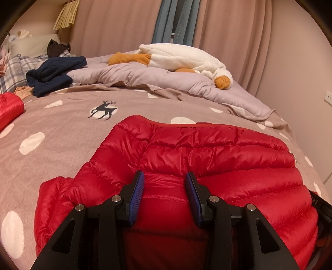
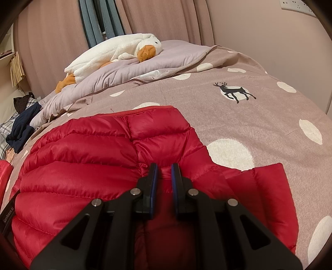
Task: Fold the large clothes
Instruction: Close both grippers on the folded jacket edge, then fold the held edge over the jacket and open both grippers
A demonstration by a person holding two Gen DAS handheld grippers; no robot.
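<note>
A red quilted down jacket (image 1: pixel 207 157) lies spread on the bed, on a taupe duvet cover (image 1: pixel 68 128) printed with cream dots and a dark deer; the jacket's near edge is lifted up between both grippers.

The left wrist view alone shows a second red puffy item (image 1: pixel 9 108) at the bed's far left edge, well apart from the jacket, and gives the fuller look at a navy garment (image 1: pixel 54 72) heaped against plaid pillows (image 1: pixel 16 68). The right wrist view alone shows the jacket's sleeve (image 2: pixel 267 187) lying flat out to the right, a wall socket (image 2: pixel 294 5) high on the wall, and the face of the white plush goose (image 2: pixel 116 52), which rests on a folded lilac blanket (image 2: pixel 145 68) at the back of the bed. Pink curtains (image 1: pixel 116 22) with a blue-grey panel between them hang behind.

The left gripper (image 1: pixel 164 182) points downward at a slant over the jacket, its blue pads standing moderately apart with a puffed fold of red fabric bulging between them and touching both. The right gripper (image 2: pixel 164 172) tilts down likewise; its jaws are almost closed, pinching a narrow ridge of the jacket's fabric near the sleeve seam.
</note>
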